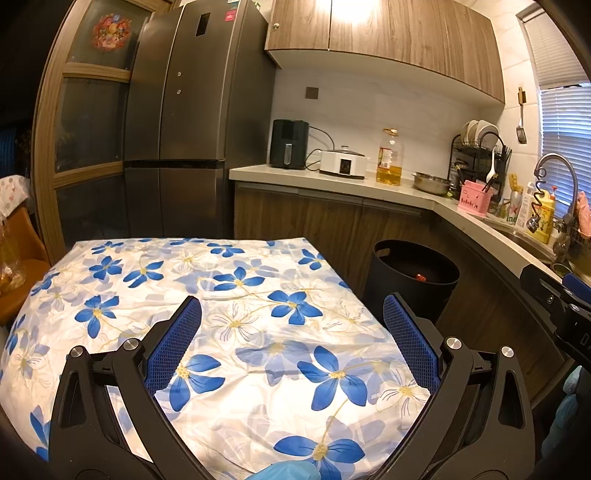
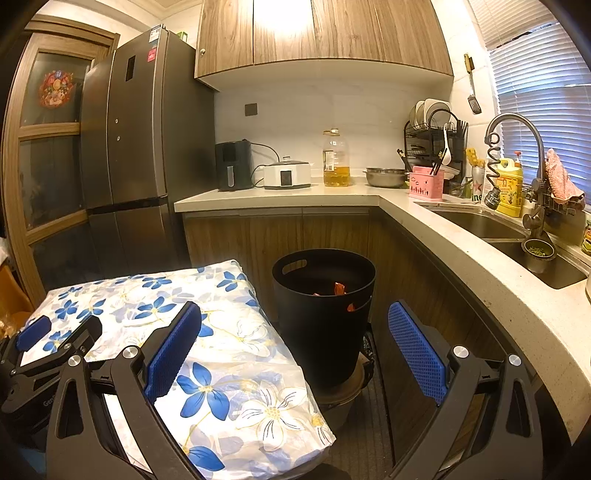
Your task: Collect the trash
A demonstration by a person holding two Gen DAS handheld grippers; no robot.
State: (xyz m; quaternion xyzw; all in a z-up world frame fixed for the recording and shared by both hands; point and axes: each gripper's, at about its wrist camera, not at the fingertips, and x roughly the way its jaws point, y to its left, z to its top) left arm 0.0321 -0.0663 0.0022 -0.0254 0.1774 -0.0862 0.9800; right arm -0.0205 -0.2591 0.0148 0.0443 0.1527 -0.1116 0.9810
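now both fingers spread wide, empty; black bin (image 2: 323, 295) just beside table (image 2: 207, 332) edge, orange scraps (image 2: 339, 288) inside.

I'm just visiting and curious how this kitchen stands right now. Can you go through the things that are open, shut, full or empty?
left gripper: open, holding nothing
right gripper: open, holding nothing
black bin: no lid, orange scraps inside
floral tablecloth: spread over the table, nothing on it
fridge: doors shut
upper cabinets: doors shut
oil bottle: capped, partly full
faucet: no water running
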